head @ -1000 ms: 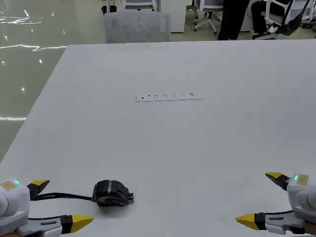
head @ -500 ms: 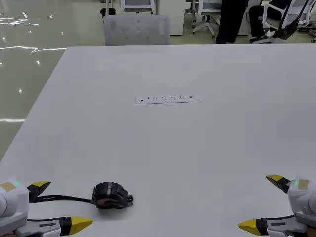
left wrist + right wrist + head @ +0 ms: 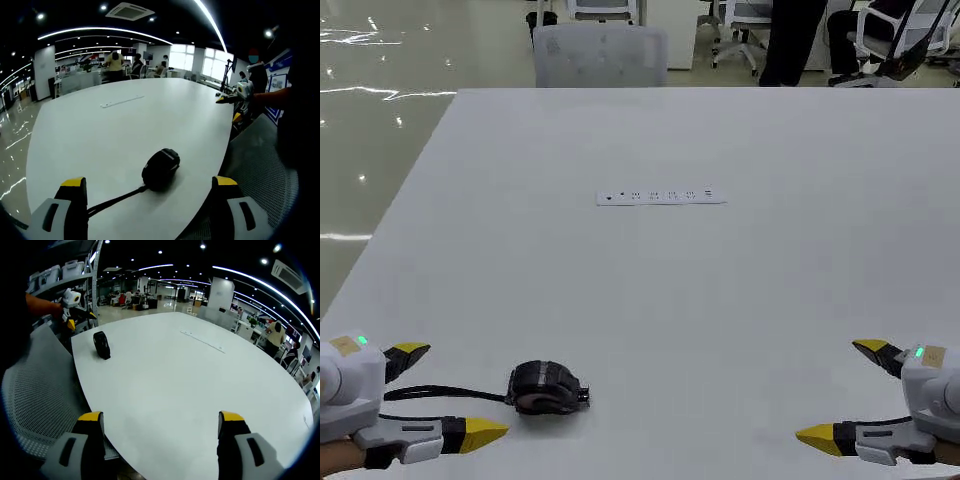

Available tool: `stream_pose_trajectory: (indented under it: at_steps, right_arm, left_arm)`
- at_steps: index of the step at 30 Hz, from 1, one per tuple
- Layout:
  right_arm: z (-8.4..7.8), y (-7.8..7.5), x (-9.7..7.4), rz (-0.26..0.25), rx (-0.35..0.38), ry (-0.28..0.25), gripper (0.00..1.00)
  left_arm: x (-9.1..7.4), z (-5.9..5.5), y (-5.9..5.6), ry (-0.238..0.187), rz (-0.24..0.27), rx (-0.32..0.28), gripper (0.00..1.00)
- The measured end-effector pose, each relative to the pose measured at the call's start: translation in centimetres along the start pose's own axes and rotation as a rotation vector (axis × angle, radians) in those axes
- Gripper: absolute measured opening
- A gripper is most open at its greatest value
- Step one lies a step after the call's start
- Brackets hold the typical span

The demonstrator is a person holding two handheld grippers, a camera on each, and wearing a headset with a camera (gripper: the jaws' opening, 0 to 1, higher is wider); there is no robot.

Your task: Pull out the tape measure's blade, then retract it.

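Note:
A black tape measure (image 3: 546,388) lies on the white table (image 3: 660,290) near its front edge, with a black strap (image 3: 440,394) trailing left toward my left gripper (image 3: 448,391). That gripper is open, its yellow-tipped jaws spread wide on either side of the strap, a short way from the case. From the left gripper view the tape measure (image 3: 161,168) sits just ahead between the jaws. My right gripper (image 3: 845,392) is open at the front right, far from the tape measure (image 3: 102,344), with nothing between its jaws.
A white power strip (image 3: 661,196) lies across the middle of the table. A grey chair (image 3: 600,55) stands at the far edge, and office chairs and a person's legs (image 3: 790,35) are beyond it. Shiny floor runs along the left side.
My left gripper has shifted slightly right and up, toward the tape measure. The right gripper and tape measure have barely moved; the head camera has drifted a little.

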State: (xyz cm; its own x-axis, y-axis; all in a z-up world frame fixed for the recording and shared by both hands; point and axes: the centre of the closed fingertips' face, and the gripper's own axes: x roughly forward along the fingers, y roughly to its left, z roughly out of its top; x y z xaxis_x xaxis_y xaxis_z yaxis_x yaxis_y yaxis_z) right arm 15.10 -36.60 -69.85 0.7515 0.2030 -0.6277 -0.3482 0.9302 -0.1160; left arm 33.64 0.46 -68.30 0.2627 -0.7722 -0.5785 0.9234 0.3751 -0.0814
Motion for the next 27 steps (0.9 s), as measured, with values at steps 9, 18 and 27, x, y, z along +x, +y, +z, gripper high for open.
stream_pose_trajectory:
  at_steps: [9, 18, 27]
  right_arm:
    - [0.4, 0.8, 0.7, 0.041, 0.024, 0.005, 0.96]
    - [0.5, 1.5, 1.2, 0.066, 0.017, 0.006, 0.97]
    - [1.1, 1.7, 1.9, 0.082, 0.032, 0.001, 0.96]
  left_arm:
    - [0.4, 1.4, -0.5, 0.04, -0.063, 0.064, 1.0]
    - [1.1, 2.1, -0.4, 0.125, -0.126, 0.155, 0.99]
    - [2.1, 2.8, -0.6, 0.184, -0.185, 0.263, 0.98]
